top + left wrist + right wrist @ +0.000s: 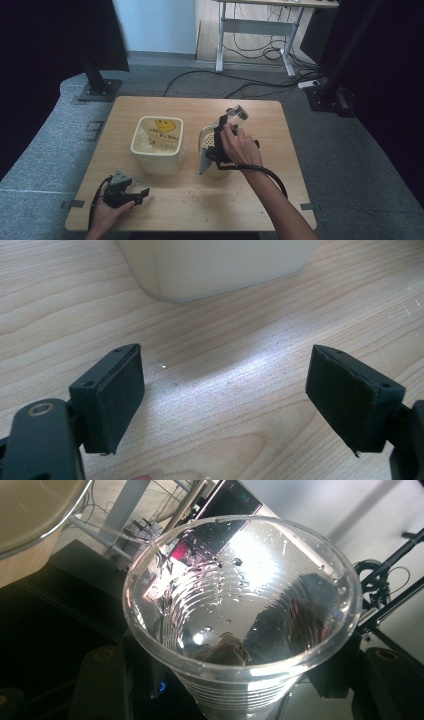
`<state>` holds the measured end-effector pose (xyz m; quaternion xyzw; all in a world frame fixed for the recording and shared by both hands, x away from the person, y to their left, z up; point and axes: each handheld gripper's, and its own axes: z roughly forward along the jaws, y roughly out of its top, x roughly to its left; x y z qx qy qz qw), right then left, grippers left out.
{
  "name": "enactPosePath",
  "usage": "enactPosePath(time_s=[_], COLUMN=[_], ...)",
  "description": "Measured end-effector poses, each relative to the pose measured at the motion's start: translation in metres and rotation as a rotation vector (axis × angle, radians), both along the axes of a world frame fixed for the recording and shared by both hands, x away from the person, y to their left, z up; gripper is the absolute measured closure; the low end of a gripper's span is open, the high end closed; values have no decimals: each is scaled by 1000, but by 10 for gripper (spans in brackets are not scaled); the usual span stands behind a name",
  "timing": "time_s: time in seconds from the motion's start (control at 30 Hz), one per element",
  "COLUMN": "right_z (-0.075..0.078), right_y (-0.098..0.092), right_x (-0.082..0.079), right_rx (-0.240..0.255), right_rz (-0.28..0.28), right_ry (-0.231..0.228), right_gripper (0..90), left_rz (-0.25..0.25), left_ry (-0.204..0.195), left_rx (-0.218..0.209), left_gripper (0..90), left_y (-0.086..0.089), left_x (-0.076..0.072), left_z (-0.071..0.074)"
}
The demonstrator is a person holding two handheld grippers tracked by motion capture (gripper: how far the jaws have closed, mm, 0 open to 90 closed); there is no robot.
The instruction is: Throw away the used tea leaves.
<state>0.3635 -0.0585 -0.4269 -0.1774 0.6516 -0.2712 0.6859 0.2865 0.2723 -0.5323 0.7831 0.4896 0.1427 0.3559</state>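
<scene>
Grey carpet and trailing cables frame a pale wooden worktop [165, 205], and at its middle-right the action sits with a clear plastic cup [240, 615], clamped at its ribbed wall by the right tool [226, 134] and tipped so its mouth faces back along the tool, above a round cream bowl [206, 141] with a perforated insert. Droplets cling inside the cup and a small brownish lump rests near its base (hard to say what it is). My read: this is a pour or shake-out into the bowl, so keep the squeeze light, since thin plastic buckles, and hold the rim over the bowl. Just beside it stands a square cream tub [156, 146] holding a yellow smiley bag [163, 131]. Crumbs [197, 194] speckle the front. The left tool [225, 400] rests low, jaws wide apart, empty, near the tub's base.
</scene>
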Motion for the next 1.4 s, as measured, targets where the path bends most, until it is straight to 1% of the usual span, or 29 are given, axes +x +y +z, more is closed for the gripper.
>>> enactPosePath(time_s=[0.03, 0.07, 0.13, 0.17, 0.2, 0.27, 0.3, 0.33, 0.37, 0.4, 0.43, 0.47, 0.5, 0.53, 0.57, 0.6, 0.63, 0.7, 0.77, 0.87, 0.9, 1.0, 1.07, 1.1, 1.13, 1.17, 1.23, 1.37, 1.4], right_z=[2, 7, 18, 19, 14, -2, -7, -7, -3, 0, -2, -6, -7, -5, -2, 0, 0, 2, 2, 0, 0, 3, 8, 10, 12, 15, 20, 27, 29], right_y=[-2, -6, -14, -15, -12, -1, 2, 2, 0, -3, -3, 0, 3, 6, 6, 6, 6, 8, 9, 9, 9, 7, 6, 5, 5, 3, 0, -10, -12], right_x=[1, 3, 10, 12, 10, 3, 0, 0, 3, 6, 6, 3, 1, 0, 2, 4, 4, 3, 1, 1, 1, 1, 0, 0, -1, -1, -2, 1, 2], right_rx=[11, 25, 37, 8, -35, -126, -162, -164, -148, -157, -194, -202, -189, -168, -131, -117, -109, -50, 0, 6, 18, 94, 185, 236, 299, 379, 486, 700, 744], right_rz=[-2, -2, -58, -77, -69, -4, 19, 23, 10, -17, -31, -21, 12, 22, 2, -6, -7, 3, 14, 7, 6, 11, 7, 13, 14, 15, 17, 1, 1], right_ry=[-4, -21, -71, -85, -84, -43, -31, -23, -42, -68, -66, -39, -22, -36, -38, -36, -37, -19, -19, -11, -8, 16, 36, 50, 77, 104, 130, 203, 225], right_gripper=[363, 364, 364, 364, 364, 371, 371, 371, 371, 369, 363, 364, 373, 375, 375, 373, 373, 373, 373, 372, 371, 370, 370, 370, 370, 370, 371, 370, 369], left_rz=[1, 2, 6, 5, 6, -1, -1, -1, -3, 1, 3, 5, 4, 1, 6, 7, 7, 6, 3, 0, -1, 2, 4, 4, 2, 2, 5, 4, 1], left_ry=[-3, -3, -3, 1, 2, 2, 1, 3, 3, 1, 6, 8, 8, 5, 6, 7, 7, 7, 9, 10, 7, 8, 11, 10, 8, 7, 7, 9, 8], left_rx=[0, -1, -1, -1, -2, 1, 3, 0, 0, -1, -4, -5, -6, -4, -6, -7, -8, -8, -4, 0, 0, -4, -4, -5, -3, -4, -6, -5, -4], left_gripper=[157, 158, 158, 157, 157, 158, 158, 157, 157, 157, 158, 157, 157, 158, 157, 157, 157, 158, 157, 157, 157, 157, 157, 157, 157, 157, 157, 157, 158], left_y=[0, 1, 1, 1, 0, -1, -1, -1, 0, 1, 1, 1, 2, 2, 2, 3, 3, 3, 2, 2, 2, 2, 2, 2, 2, 2, 2, 2, 2], left_x=[0, 0, 1, 1, 2, 2, 1, 1, 1, 1, 2, 2, 2, 2, 2, 2, 2, 2, 2, 2, 2, 2, 2, 2, 2, 2, 2, 2, 2], left_z=[0, 0, 0, 0, 0, 0, -1, -1, 0, -1, 0, -1, 0, 0, 0, 0, 0, 0, 0, 0, 0, 0, -1, -1, 0, 0, 0, 0, 0])
